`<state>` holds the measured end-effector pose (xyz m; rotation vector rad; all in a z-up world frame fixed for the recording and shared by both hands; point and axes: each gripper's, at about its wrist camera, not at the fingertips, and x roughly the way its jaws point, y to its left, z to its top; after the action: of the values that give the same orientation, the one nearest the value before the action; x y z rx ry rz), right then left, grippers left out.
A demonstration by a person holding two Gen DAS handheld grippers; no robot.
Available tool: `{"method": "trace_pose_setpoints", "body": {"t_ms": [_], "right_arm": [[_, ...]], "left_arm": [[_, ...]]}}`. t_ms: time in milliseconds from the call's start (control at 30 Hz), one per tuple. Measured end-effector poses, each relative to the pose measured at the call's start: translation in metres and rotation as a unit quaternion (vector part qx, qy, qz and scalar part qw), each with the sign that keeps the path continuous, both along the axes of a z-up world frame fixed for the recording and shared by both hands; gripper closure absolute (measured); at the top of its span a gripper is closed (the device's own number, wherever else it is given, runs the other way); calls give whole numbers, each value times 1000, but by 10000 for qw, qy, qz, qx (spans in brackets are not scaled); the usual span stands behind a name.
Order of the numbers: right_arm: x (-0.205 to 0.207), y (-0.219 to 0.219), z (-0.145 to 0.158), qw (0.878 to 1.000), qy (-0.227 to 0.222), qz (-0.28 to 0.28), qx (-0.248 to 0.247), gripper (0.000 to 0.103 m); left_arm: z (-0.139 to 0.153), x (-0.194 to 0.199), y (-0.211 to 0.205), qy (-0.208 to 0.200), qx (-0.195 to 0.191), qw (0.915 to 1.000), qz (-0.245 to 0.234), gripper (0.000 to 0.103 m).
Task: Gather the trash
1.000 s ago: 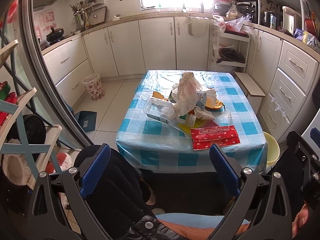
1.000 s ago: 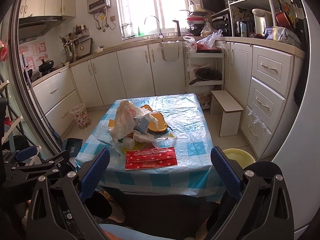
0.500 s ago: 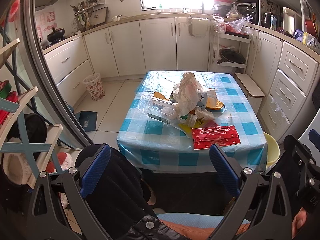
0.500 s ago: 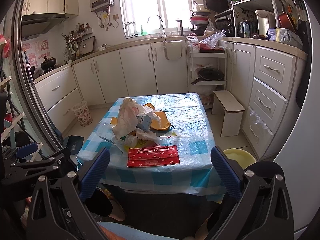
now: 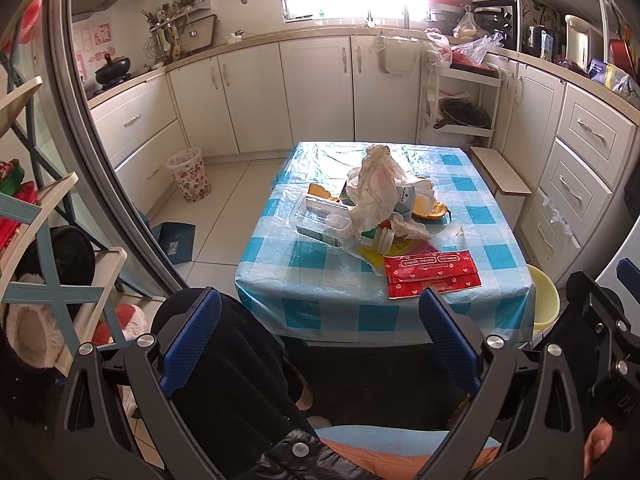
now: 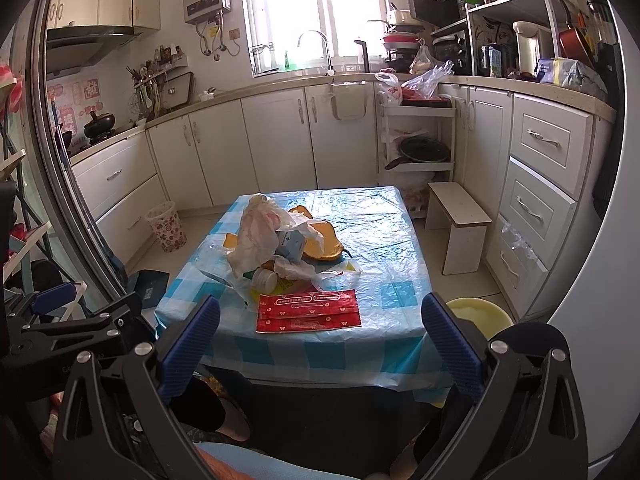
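- Left tool (image 5: 320,338) and right tool (image 6: 320,342) are both held short of the desk (image 6: 384,236), jaws spread wide with nothing between them.
- Two red packets (image 6: 307,311) lie flat near the desk's front edge.
- Just behind them is the trash heap: a small jar (image 6: 265,279), a clear plastic box (image 5: 320,222), a carton (image 6: 291,245) and a crumpled plastic bag (image 6: 260,236).
- A patterned waste bin (image 5: 190,174) stands on the floor, left of the desk, by the cabinets.

Checked-cloth table (image 5: 320,312), crumpled plastic bag (image 5: 374,188), red packet (image 5: 432,274)
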<state>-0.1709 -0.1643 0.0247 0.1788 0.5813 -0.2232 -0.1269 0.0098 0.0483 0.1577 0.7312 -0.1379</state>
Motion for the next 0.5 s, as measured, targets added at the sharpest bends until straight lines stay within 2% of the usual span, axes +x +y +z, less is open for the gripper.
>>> {"method": "trace_pose_setpoints", "body": {"t_ms": [500], "right_arm": [[-1, 4, -1, 10000, 25, 29, -6, 6]], "left_arm": [[0, -1, 1, 2, -2, 10000, 0, 8]]}}
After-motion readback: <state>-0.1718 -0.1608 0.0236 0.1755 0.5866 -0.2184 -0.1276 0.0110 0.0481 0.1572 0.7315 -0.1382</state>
